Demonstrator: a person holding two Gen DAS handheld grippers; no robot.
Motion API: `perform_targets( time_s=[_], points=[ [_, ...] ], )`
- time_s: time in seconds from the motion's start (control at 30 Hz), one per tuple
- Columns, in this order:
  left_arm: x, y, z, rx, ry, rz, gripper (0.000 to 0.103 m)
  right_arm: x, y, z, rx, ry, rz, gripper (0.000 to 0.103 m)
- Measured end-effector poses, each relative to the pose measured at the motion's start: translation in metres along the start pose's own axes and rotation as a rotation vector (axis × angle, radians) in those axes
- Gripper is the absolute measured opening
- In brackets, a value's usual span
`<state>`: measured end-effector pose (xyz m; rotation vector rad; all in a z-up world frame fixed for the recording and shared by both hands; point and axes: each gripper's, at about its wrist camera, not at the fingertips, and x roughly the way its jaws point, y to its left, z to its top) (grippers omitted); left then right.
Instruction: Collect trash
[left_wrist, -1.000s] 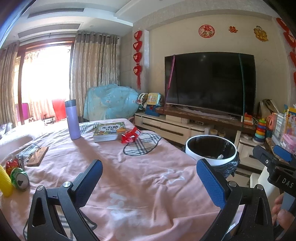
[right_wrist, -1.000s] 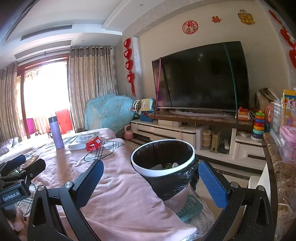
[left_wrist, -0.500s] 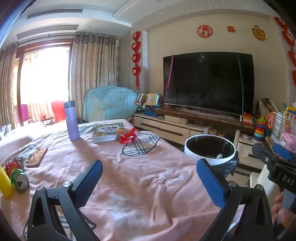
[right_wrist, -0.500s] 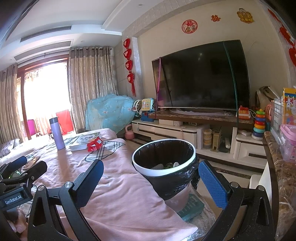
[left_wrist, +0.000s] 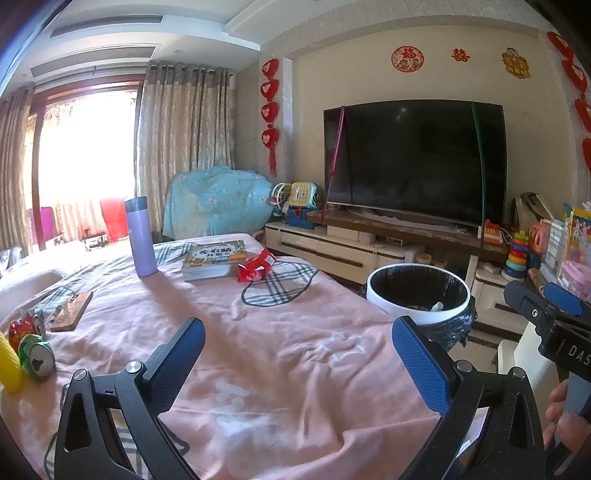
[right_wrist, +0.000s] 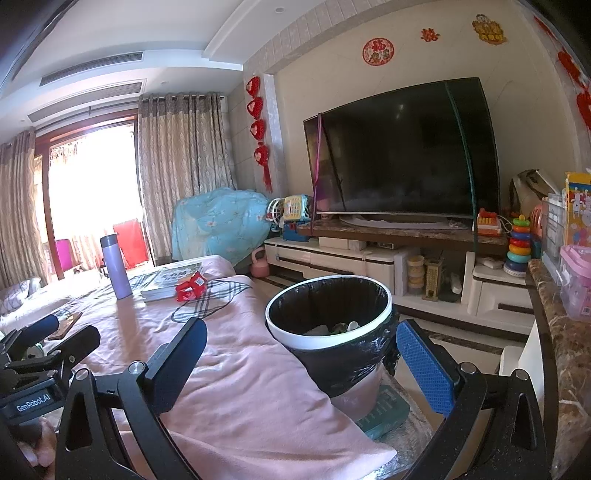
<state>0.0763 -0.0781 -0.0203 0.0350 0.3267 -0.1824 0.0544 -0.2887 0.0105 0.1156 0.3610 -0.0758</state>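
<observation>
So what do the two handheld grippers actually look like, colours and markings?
Both match: black skeletal frames with silver screws and blue textured pads. The left gripper shows white "GenRobot.AI" lettering in the right wrist view; the right gripper shows "DAS" in the left wrist view. Bare fingers, no sleeves visible.

your left gripper (left_wrist: 297, 356) sits low in the frame, jaws spread wide and empty. your right gripper (right_wrist: 301, 356) is likewise gaping with nothing between its pads. your right hand (left_wrist: 567, 424) shows at the lower right edge, fingers wrapped on the handle.
</observation>
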Motion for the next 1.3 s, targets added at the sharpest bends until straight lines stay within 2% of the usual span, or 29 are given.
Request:
perform_targets(
  time_s=[0.9,1.3],
  points=[
    [0.004,0.0,0.001,-0.003,0.013,-0.005,0.102,0.002,0.002,-0.003,0.016,0.015,0.02,0.103],
    [0.015,0.006,0.003,-0.032,0.051,-0.012,0.102,0.014,0.003,-0.002,0.028,0.053,0.047,0.103]
  ],
)
